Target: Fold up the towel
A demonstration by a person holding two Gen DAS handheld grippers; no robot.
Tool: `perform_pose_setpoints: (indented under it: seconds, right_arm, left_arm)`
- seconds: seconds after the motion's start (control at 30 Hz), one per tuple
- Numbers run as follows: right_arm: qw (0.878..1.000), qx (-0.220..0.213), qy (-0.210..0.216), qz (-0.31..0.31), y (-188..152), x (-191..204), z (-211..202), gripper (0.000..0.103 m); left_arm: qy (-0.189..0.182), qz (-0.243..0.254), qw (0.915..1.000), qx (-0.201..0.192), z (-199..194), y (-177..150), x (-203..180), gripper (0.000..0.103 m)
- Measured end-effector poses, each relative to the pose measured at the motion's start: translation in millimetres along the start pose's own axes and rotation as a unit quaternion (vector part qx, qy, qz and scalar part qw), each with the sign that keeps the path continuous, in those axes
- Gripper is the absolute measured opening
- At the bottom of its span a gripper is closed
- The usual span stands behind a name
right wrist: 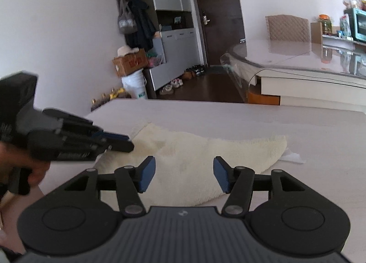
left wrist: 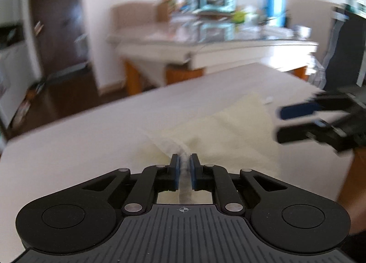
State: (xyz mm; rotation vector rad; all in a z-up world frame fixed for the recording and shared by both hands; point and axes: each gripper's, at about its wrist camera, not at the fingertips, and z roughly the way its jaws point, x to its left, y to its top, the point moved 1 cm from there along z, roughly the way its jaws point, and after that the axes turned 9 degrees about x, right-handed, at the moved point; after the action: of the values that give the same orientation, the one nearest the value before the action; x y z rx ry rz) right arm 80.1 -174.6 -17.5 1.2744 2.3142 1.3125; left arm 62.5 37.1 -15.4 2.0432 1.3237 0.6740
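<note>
So right at the tips of the left gripper (left wrist: 184, 166) there's a pinched-up ridge of the towel (left wrist: 231, 130), and the two blue pads are squeezed together on it with only that strip of fabric between them. From the left wrist view the rest of the cream towel spreads out ahead and to the right of that claw, lying rumpled on the pale table (left wrist: 80, 130). The right gripper (left wrist: 295, 123) shows up further off to the right, blurry, hanging just over the towel's far side with a gap between its fingers. Switching to the right wrist view, the right gripper (right wrist: 184, 174) has its jaws spread apart with nothing clamped, and the towel (right wrist: 183, 155) sits directly under and ahead of the gap; can't tell if the pads actually touch the fabric. Off to its left, the left gripper (right wrist: 123, 141) pokes in with its tips at the towel's left edge, and a hand (right wrist: 27, 166) is wrapped around its handle. A small white scrap (right wrist: 292, 157) sticks out past the towel's right corner. Beyond the table (right wrist: 228, 114) there's a glass-topped dining table (right wrist: 297, 57), a cardboard box (right wrist: 129, 61) on a white bucket (right wrist: 135, 85), and a dark door (right wrist: 217, 11) at the back.
</note>
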Motion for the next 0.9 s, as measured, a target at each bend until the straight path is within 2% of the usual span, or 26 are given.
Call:
perform_pose_setpoints:
  seconds: [0.07, 0.1, 0.33, 0.47, 0.67, 0.8, 0.9]
  right_arm:
    - [1.000, -0.003, 0.000, 0.007, 0, -4, -4, 0.059]
    - [1.000, -0.005, -0.004, 0.009, 0, -7, -8, 0.059]
    - [1.000, 0.005, 0.005, 0.006, -8, -13, -18, 0.068]
    - [0.999, 0.012, 0.037, 0.020, -7, -13, -16, 0.068]
    - [0.999, 0.020, 0.033, 0.030, -6, -8, -2, 0.067]
    - [0.996, 0.029, 0.049, 0.067, -2, -14, 7, 0.067]
    - [0.996, 0.036, 0.042, 0.075, -1, -13, 12, 0.067]
  left_arm:
    - [-0.008, 0.031, 0.9994, -0.011, -5, 1, -12, 0.010]
    - [-0.014, 0.063, 0.9978, -0.012, -5, 3, -25, 0.010]
    - [-0.013, 0.179, 0.9837, 0.016, 14, -6, -81, 0.010]
    - [-0.004, 0.205, 0.9785, 0.019, 18, -12, -97, 0.010]
    - [-0.004, 0.207, 0.9782, 0.014, 16, -17, -100, 0.011]
    - [-0.007, 0.221, 0.9753, 0.004, 12, -19, -103, 0.012]
    - [-0.023, 0.228, 0.9733, -0.006, 11, -20, -106, 0.015]
